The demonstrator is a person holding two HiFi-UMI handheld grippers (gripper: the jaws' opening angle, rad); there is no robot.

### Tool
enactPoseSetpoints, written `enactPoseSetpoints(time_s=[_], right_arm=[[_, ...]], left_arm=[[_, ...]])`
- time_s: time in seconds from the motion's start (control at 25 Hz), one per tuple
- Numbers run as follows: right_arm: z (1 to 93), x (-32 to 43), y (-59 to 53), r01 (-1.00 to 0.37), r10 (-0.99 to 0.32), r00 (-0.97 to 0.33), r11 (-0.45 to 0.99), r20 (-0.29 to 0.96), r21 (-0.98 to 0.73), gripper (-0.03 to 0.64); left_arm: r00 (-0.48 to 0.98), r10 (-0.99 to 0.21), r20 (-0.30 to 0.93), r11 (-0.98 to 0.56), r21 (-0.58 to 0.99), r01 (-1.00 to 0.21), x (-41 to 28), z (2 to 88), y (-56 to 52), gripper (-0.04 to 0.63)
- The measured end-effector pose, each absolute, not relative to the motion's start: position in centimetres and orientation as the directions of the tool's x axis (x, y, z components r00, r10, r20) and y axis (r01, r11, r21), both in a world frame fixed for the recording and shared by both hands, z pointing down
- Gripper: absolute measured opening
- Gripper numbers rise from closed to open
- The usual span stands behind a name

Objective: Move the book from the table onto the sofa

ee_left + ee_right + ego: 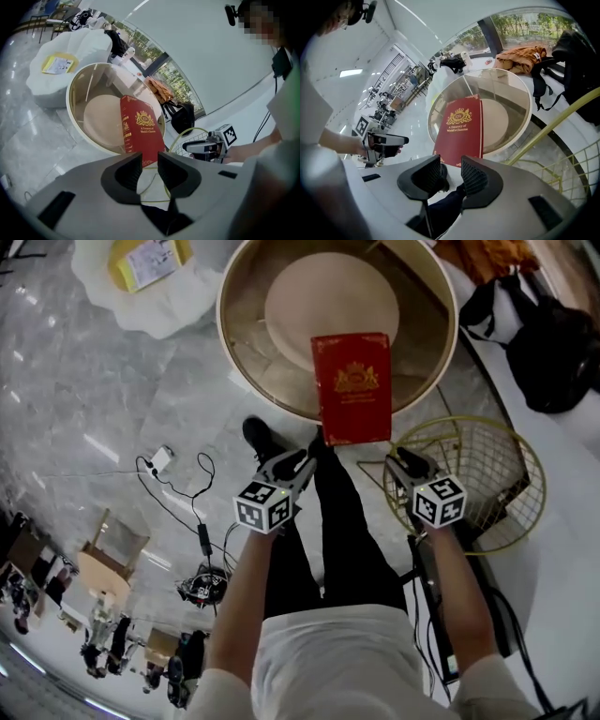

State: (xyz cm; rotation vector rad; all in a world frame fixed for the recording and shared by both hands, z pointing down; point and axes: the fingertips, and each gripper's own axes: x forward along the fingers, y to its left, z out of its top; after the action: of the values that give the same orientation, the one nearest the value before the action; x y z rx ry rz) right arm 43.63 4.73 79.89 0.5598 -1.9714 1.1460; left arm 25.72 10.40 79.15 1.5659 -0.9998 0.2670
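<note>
Book (pixel 352 387) lies on the round table (pixel 223 329), its near end jutting past the rim. Left gripper (pixel 307 457) and right gripper (pixel 403 460) hover just off that rim, jaws apart and empty. I reckon a careless nudge on the overhang could tip it to the floor.

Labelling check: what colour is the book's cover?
Red with gold crest and lettering; the book shows best in the right gripper view.

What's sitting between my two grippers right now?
In the head view, only your own leg in black trousers shows between the left gripper and the right gripper. The red book overhangs the table edge just beyond.
</note>
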Motion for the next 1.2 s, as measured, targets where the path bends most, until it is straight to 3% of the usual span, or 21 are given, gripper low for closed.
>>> enactPoseSetpoints(time_s=[0.36,0.68,0.88,1.2], right_arm=[[86.3,44.1,4.1,-0.725,0.058,-0.504,0.514,0.862,-0.459,0.226],[88.6,43.2,4.2,-0.691,0.136,-0.514,0.52,0.847,-0.502,0.262],[89.3,42.8,4.1,-0.67,0.154,-0.517,0.539,0.842,-0.51,0.262],[89.9,42.1,4.2,-0.638,0.165,-0.536,0.563,0.828,-0.525,0.262]], left_arm=[[0.684,-0.341,0.645,0.215,0.762,-0.611,28.8,87.2,11.5,0.242],[0.759,-0.346,0.552,0.33,0.828,-0.452,30.9,90.6,11.0,0.354],[0.806,-0.38,0.453,0.367,0.874,-0.318,32.1,91.6,10.3,0.394],[0.84,-0.399,0.367,0.357,0.906,-0.226,33.6,92.5,9.3,0.394]])
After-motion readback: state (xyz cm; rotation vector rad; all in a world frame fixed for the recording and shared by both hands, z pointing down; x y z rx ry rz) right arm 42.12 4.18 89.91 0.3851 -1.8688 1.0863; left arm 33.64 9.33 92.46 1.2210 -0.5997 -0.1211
